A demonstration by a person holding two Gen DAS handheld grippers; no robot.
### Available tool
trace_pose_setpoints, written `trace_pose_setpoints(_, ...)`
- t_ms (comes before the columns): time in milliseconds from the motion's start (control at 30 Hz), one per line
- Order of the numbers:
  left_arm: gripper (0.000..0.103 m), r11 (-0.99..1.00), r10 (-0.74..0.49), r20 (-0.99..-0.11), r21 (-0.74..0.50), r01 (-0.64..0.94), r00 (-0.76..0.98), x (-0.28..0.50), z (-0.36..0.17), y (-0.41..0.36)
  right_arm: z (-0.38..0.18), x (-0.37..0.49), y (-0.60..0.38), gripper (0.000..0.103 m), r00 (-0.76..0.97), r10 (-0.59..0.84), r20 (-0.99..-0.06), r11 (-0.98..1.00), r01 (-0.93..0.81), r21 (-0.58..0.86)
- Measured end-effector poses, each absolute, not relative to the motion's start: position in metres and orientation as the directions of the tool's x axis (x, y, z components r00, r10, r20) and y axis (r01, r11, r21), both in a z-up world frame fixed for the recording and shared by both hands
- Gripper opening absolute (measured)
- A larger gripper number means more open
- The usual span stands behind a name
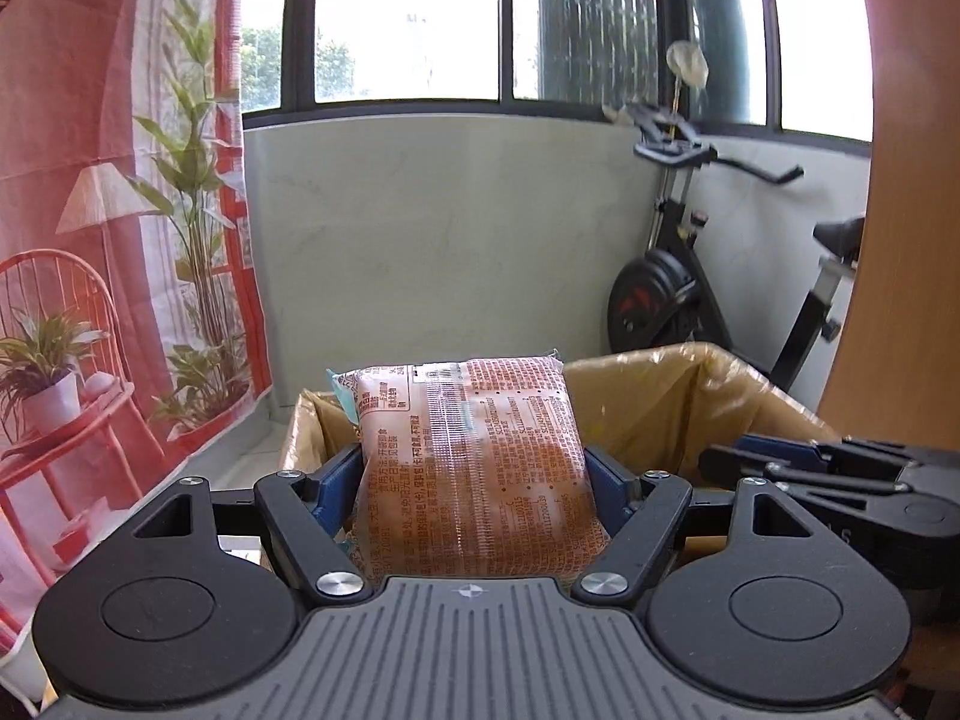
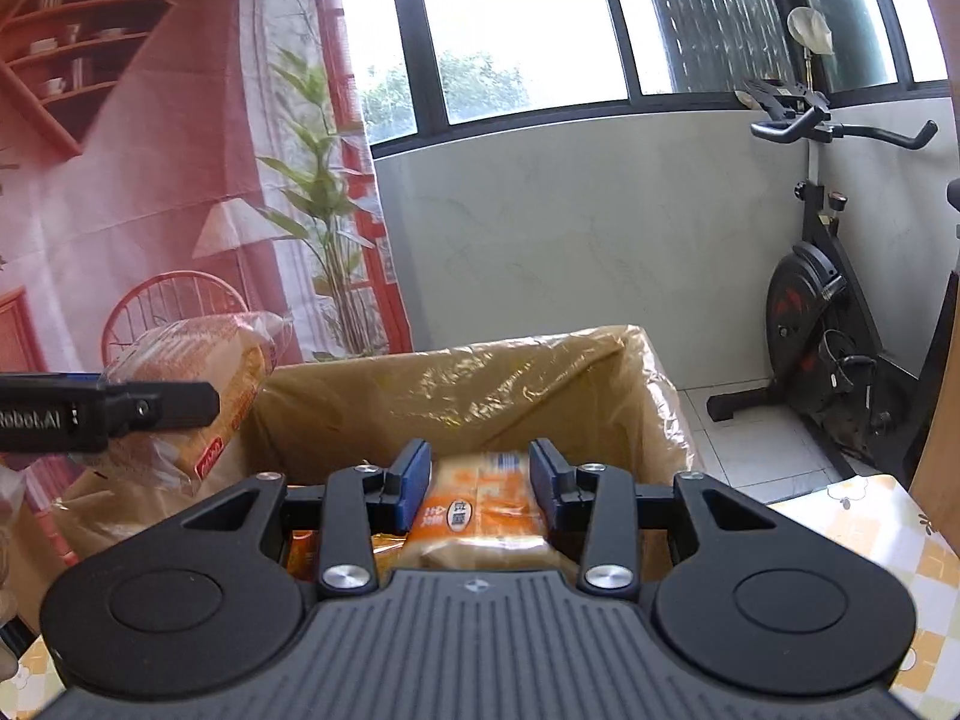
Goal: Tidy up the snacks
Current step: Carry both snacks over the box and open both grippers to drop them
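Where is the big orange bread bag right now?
In the left wrist view, the bread bag sits centre frame, clamped in the left gripper, above the lined cardboard box.

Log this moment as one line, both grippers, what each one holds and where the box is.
left gripper: shut on bread pack | right gripper: shut on orange snack pack | lined cardboard box: just ahead, below both

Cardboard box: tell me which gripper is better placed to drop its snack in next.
Right, probably. The right gripper holds its orange snack pack directly over the open cardboard box. The left gripper holds its bread bag nearer the box's left edge.
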State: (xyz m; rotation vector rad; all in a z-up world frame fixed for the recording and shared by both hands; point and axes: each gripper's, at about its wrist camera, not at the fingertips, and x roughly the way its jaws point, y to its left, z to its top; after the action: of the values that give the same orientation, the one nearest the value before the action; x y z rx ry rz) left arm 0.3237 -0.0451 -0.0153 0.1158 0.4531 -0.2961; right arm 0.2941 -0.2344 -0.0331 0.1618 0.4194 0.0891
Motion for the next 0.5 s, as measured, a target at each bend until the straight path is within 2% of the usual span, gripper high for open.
trace_pose_setpoints(33,0.079,0.948,-0.259,-0.455,0.049,0.314,0.852,0.324,-0.017,-0.046,-0.034,0.295,-0.234,0.029,0.910,0.117,-0.397,0.985,-0.054,0.166)
trace_pose_setpoints(500,0.080,0.943,-0.262,-0.466,0.061,0.327,0.845,0.306,-0.007,-0.044,-0.035,0.275,-0.223,0.030,0.904,0.130,-0.408,0.986,-0.076,0.146)
